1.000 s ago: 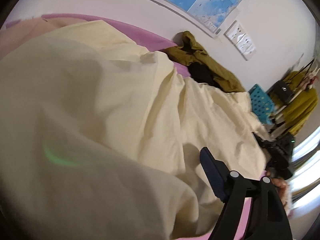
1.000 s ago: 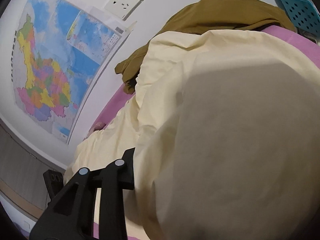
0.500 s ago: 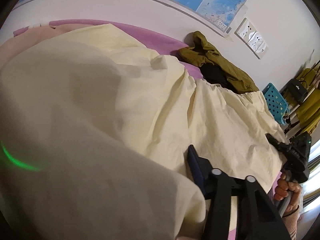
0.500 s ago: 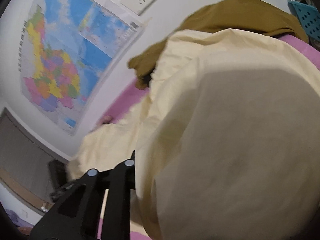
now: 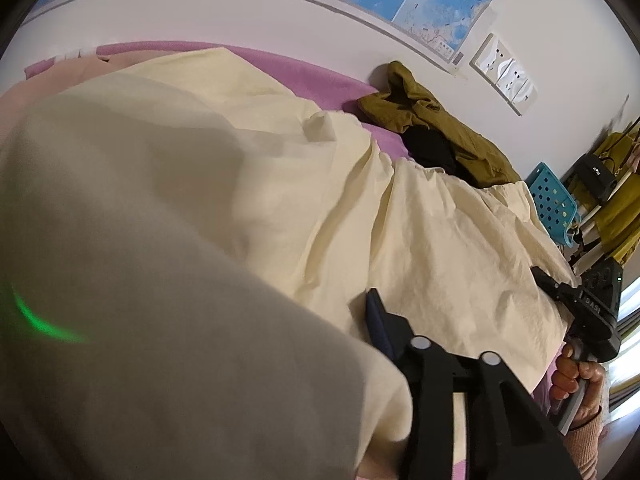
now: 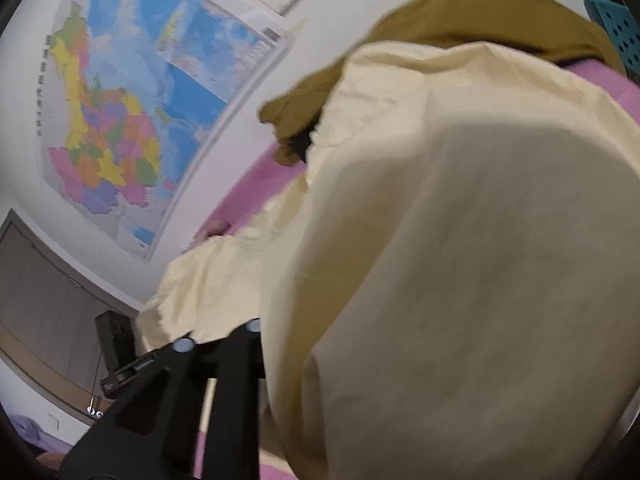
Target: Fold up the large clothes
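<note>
A large pale yellow cloth [image 5: 420, 232] lies spread over a pink-covered bed [image 5: 312, 80]. My left gripper [image 5: 360, 344] is shut on one edge of the cloth, which drapes over its left finger and fills the left of the view. The right finger [image 5: 380, 320] shows, dark blue and black. My right gripper [image 6: 264, 344] is shut on another edge of the same cloth [image 6: 460, 240], which hangs over its right finger and hides it. The right gripper also shows in the left wrist view [image 5: 588, 312], held in a hand at the cloth's right edge.
An olive jacket over something black [image 5: 436, 136] lies at the back of the bed by the wall; it also shows in the right wrist view [image 6: 460, 20]. A blue perforated basket [image 5: 552, 200] and a clothes rack [image 5: 616, 184] stand right. A wall map [image 6: 132, 112] and sockets [image 5: 504, 72] hang above.
Both grippers keep their hold on the cloth. The left wrist view has swung so the right gripper and hand come further into view. The right wrist view has tilted and shifted slightly.
</note>
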A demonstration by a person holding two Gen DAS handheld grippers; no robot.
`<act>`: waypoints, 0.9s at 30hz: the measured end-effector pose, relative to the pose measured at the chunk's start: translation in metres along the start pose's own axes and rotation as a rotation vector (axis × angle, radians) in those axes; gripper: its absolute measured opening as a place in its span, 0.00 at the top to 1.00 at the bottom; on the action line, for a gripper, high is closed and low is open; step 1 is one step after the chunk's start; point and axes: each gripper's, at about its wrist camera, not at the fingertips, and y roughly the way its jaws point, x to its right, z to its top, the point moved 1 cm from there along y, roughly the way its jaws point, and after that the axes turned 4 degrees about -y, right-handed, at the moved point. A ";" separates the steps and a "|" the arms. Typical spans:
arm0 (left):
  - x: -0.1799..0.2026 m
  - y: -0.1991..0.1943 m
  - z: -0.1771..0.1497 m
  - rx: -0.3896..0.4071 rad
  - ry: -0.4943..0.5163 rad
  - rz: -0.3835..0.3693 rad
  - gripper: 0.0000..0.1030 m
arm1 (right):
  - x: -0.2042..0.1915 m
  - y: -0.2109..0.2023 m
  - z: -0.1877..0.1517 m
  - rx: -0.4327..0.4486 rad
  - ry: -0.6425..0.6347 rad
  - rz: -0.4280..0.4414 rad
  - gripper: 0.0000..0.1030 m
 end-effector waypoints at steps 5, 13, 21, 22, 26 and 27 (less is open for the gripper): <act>0.007 -0.021 0.011 0.036 0.029 -0.001 0.78 | -0.046 -0.026 0.017 0.066 -0.080 0.051 0.88; 0.022 -0.085 0.049 0.159 0.097 -0.053 0.81 | -0.136 -0.048 0.057 0.151 -0.271 0.155 0.89; 0.005 -0.151 0.097 0.324 0.113 0.026 0.81 | -0.197 -0.019 0.091 0.157 -0.368 0.267 0.89; 0.000 -0.159 0.104 0.347 0.111 0.053 0.81 | -0.205 -0.011 0.095 0.153 -0.377 0.278 0.89; -0.026 -0.184 0.129 0.410 0.075 0.141 0.81 | -0.239 0.029 0.111 0.130 -0.414 0.332 0.89; -0.034 -0.190 0.135 0.424 0.067 0.167 0.81 | -0.249 0.043 0.115 0.115 -0.423 0.355 0.89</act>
